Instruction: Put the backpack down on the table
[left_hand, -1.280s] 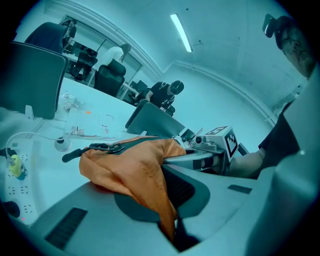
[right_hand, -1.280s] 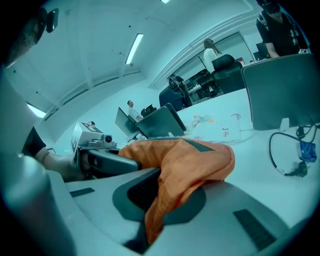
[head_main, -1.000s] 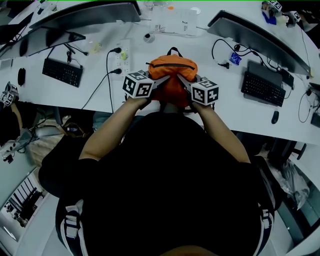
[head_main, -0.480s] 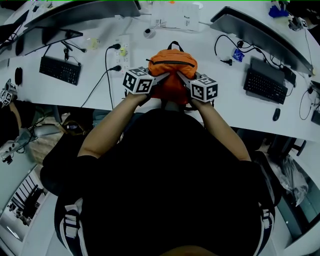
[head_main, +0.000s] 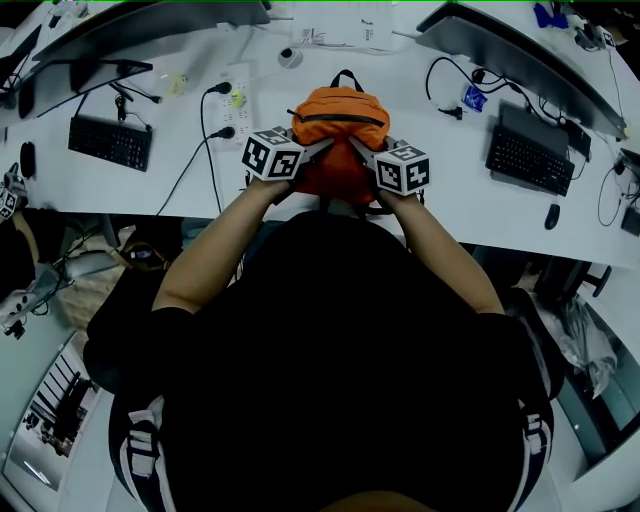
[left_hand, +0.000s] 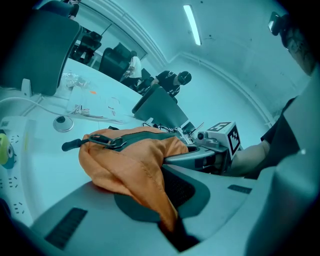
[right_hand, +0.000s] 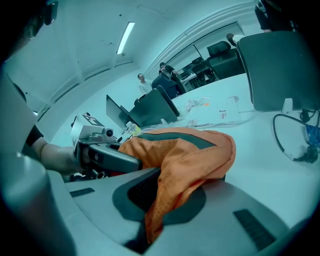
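Long white office table (head_main: 480, 210) — orange backpack (head_main: 340, 120) at 12 o'clock from person, low over near edge. Left gripper (left_hand: 169, 220) and right gripper (right_hand: 150, 220) each clamped on fold of its fabric. Set-down looks nearly done — resting contact unclear, release remains.

A power strip (head_main: 233, 100) holds two black plugs (head_main: 225, 131). Left of it lies a keyboard (head_main: 110, 142); far to its right, a second keyboard (head_main: 529, 160) and a mouse (head_main: 553, 215).
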